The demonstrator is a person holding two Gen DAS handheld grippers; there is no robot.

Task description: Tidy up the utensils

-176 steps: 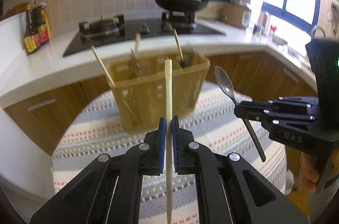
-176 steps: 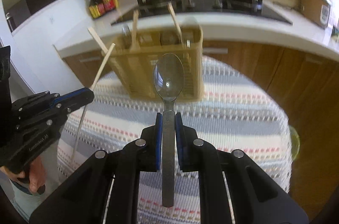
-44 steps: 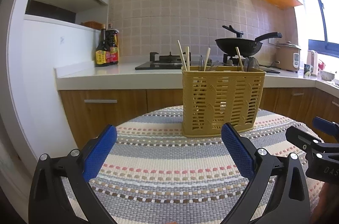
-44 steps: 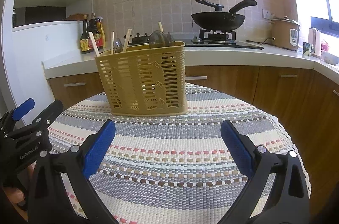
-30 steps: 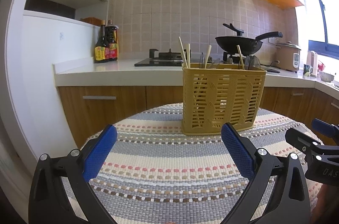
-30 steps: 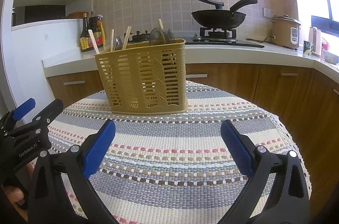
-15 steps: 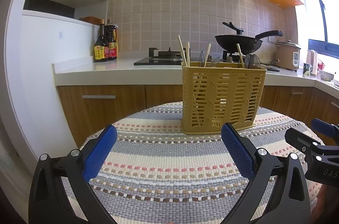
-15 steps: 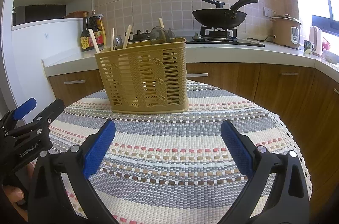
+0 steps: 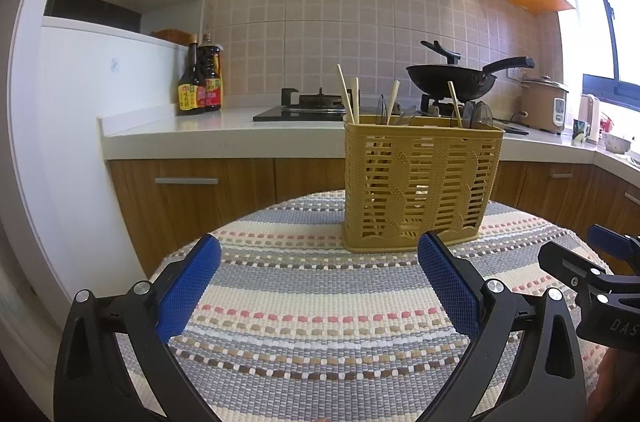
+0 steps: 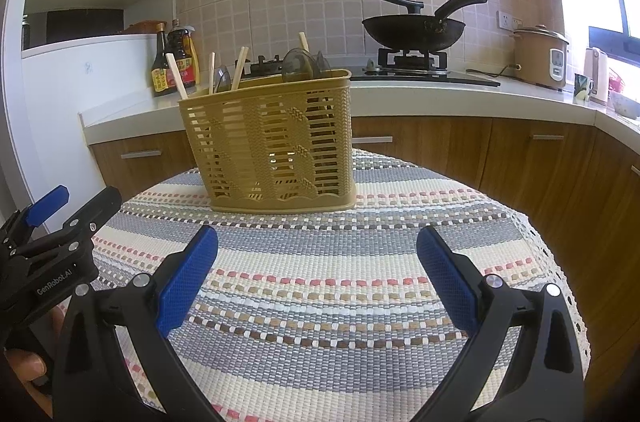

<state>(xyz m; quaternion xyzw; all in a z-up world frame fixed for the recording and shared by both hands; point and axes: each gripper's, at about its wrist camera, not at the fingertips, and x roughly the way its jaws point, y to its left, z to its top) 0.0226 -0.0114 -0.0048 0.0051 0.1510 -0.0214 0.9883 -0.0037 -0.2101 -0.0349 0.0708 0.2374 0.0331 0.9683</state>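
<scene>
A tan slotted utensil basket point(image 9: 420, 186) point(image 10: 272, 142) stands upright at the far side of a round table with a striped woven cloth point(image 9: 320, 306) point(image 10: 320, 286). Wooden chopsticks point(image 9: 345, 94) point(image 10: 176, 76) and spoon bowls point(image 9: 478, 114) point(image 10: 298, 64) stick up out of it. My left gripper point(image 9: 320, 278) is open, low over the cloth, short of the basket, with nothing between its blue pads point(image 9: 188, 286). My right gripper point(image 10: 318, 274) is likewise open and empty, its blue pads point(image 10: 446, 278) wide apart. Each gripper shows at the edge of the other's view.
Behind the table runs a white counter point(image 9: 224, 134) with wooden cabinets, sauce bottles point(image 9: 200, 82), a gas hob and a black wok point(image 10: 414, 24). A rice cooker point(image 10: 540, 56) and cups stand at the right by the window. A white wall unit point(image 9: 60, 142) lies at the left.
Earlier the left gripper held a chopstick and the right a spoon above the basket; now both are open, empty and drawn back low. Over the last second hardly anything moves.
</scene>
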